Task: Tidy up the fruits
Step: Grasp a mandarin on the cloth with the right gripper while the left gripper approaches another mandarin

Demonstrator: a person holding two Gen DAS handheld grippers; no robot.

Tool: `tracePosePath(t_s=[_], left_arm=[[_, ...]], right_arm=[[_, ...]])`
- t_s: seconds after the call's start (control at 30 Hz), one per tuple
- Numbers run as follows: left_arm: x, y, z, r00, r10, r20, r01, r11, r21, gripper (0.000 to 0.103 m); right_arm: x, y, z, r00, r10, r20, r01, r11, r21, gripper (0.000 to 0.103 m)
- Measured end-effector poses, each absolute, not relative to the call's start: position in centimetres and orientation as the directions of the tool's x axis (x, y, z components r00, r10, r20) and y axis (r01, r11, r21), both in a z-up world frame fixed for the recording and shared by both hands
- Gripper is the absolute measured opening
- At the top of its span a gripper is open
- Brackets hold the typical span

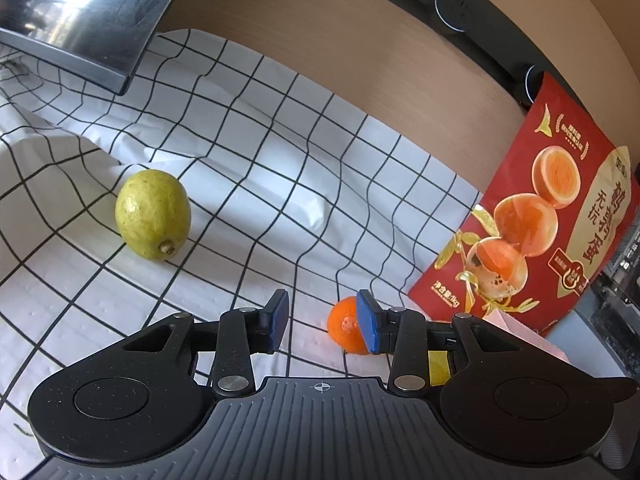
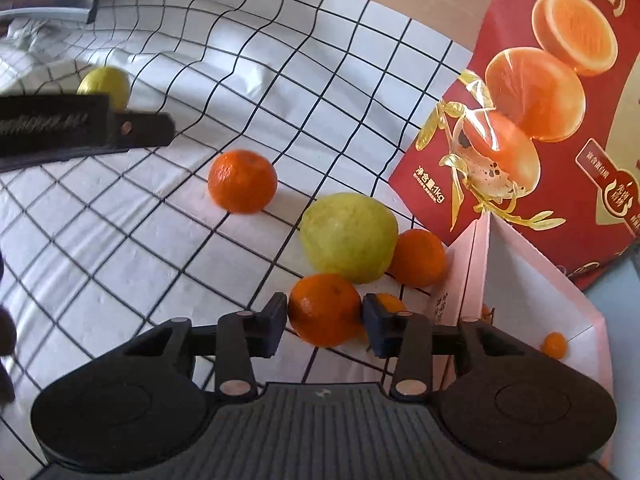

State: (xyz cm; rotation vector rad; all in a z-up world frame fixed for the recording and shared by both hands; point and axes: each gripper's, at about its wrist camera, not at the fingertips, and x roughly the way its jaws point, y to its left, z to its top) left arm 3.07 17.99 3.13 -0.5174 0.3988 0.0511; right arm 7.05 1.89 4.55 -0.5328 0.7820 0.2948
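Note:
In the left wrist view a yellow-green lemon (image 1: pixel 153 214) lies on the checked cloth, up and to the left of my left gripper (image 1: pixel 323 322), which is open and empty. An orange mandarin (image 1: pixel 347 325) sits just behind its right pad. In the right wrist view my right gripper (image 2: pixel 325 315) is shut on a mandarin (image 2: pixel 325 309). Behind it lie a large yellow-green fruit (image 2: pixel 349 237), a second mandarin (image 2: pixel 418 258) and a lone mandarin (image 2: pixel 242 181). The far lemon (image 2: pixel 106 85) shows beside the left gripper's body (image 2: pixel 80 124).
A white-and-pink box (image 2: pixel 532 280) at the right holds a small orange fruit (image 2: pixel 554 345). A red egg carton (image 2: pixel 552 100) stands behind it, also in the left view (image 1: pixel 532 216). A dark monitor (image 1: pixel 92 12) stands at the back left. The checked cloth (image 1: pixel 280 128) covers the table.

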Motion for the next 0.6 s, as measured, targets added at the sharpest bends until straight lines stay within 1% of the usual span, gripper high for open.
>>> tracePosePath(t_s=[0.07,0.2,0.37,0.5,0.57,0.6], left_arm=[[3.2,18.0,3.0,0.919,-0.051,-0.39,-0.15,0.87,-0.469,0.041],[3.2,18.0,3.0,0.917,-0.062,-0.395,-0.145,0.869,-0.473,0.041],[3.2,17.2,3.1,0.914,-0.078,-0.397,-0.12,0.885,-0.449,0.041],[3.5,16.9,3.9,0.917,-0.162,-0.365,-0.037,0.875,-0.482,0.041],[4.4,16.5,5.0,0.906,-0.194,-0.375,-0.003,0.885,-0.465,0.041],[5.0,16.3,5.7,0.901,-0.203,-0.384,0.017,0.9,-0.436,0.041]], right_arm=[[6.9,1.7,4.6,0.68,0.063,-0.73,-0.44,0.832,-0.339,0.04],[6.6,1.0,5.2,0.661,0.093,-0.744,-0.432,0.858,-0.277,0.04],[3.4,-1.2,7.3,0.646,0.188,-0.74,-0.495,0.841,-0.218,0.04],[-0.1,-5.9,8.7,0.618,0.257,-0.743,-0.514,0.847,-0.135,0.04],[-1.8,-8.5,8.9,0.616,0.263,-0.743,-0.501,0.858,-0.111,0.04],[-2.6,-9.5,8.8,0.623,0.255,-0.74,-0.491,0.863,-0.116,0.04]])
